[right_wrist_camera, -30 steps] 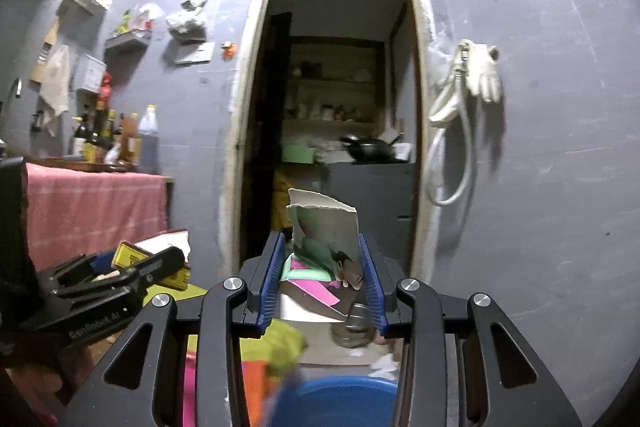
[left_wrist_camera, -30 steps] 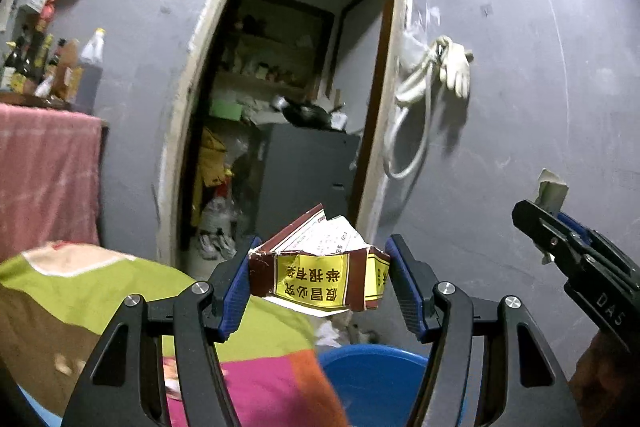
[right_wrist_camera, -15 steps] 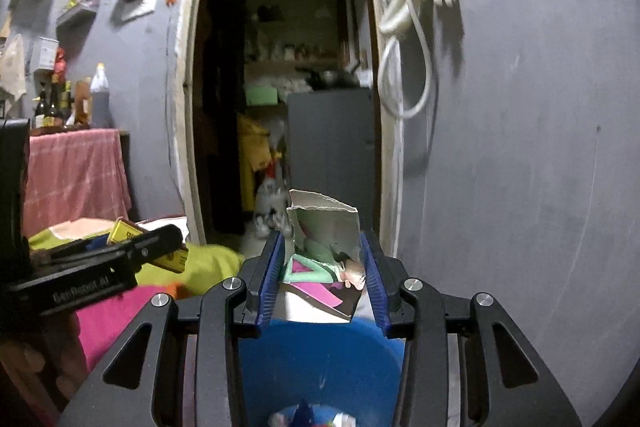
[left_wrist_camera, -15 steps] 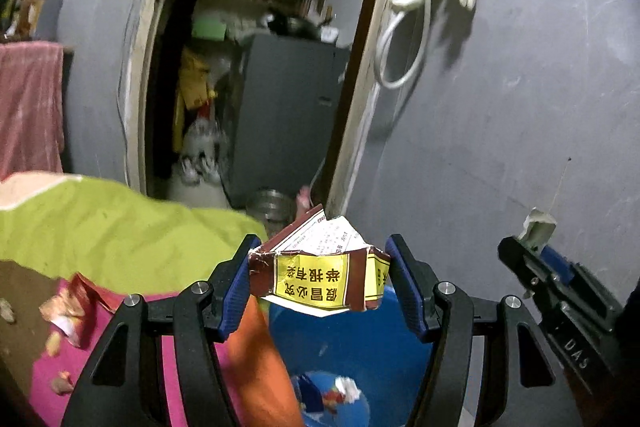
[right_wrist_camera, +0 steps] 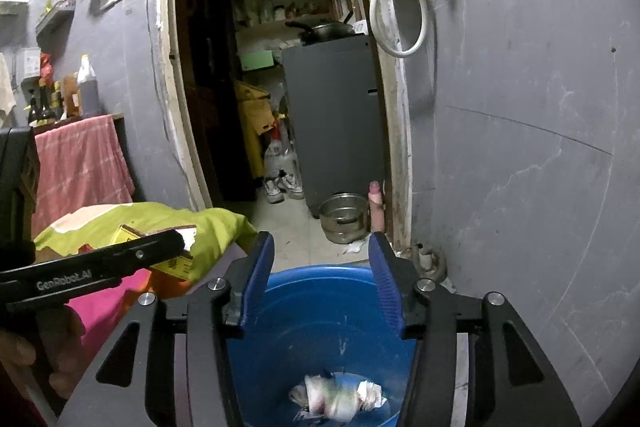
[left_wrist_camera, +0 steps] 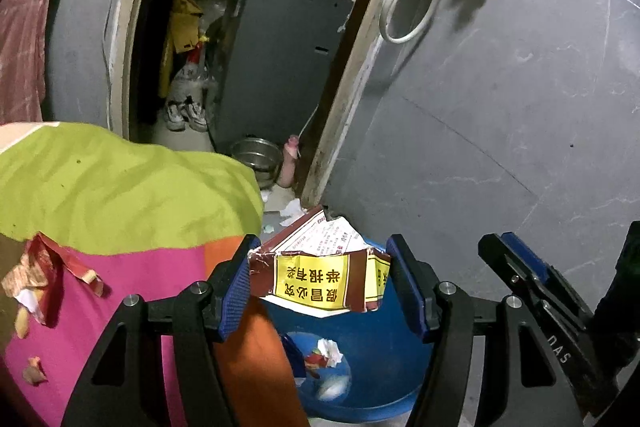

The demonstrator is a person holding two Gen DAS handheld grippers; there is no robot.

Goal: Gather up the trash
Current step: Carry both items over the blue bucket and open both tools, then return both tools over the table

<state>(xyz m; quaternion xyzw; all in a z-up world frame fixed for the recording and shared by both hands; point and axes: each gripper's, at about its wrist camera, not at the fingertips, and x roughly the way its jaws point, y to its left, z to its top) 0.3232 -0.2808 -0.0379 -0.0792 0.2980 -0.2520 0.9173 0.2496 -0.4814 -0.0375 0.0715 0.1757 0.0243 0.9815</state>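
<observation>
Left gripper (left_wrist_camera: pixel 320 281) is clamped on the torn box (left_wrist_camera: pixel 320 277), long side across the jaws, right over the blue bin (left_wrist_camera: pixel 384 359). Right gripper (right_wrist_camera: pixel 318 281) is opening, empty, also above the bin.

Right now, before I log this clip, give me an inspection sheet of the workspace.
Surface: green, pink and orange bedcover, paper scraps on it.
Job's things: torn carton above the blue bucket; crumpled trash lies in the bucket.
Clutter: scraps; steel pot and sneakers on the floor.
Grippers: left gripper shut on the carton; right gripper opening, nothing between its jaws.
Cables: white hose looped on the wall.
Surroundings: grey walls, open doorway, dark cabinet.
</observation>
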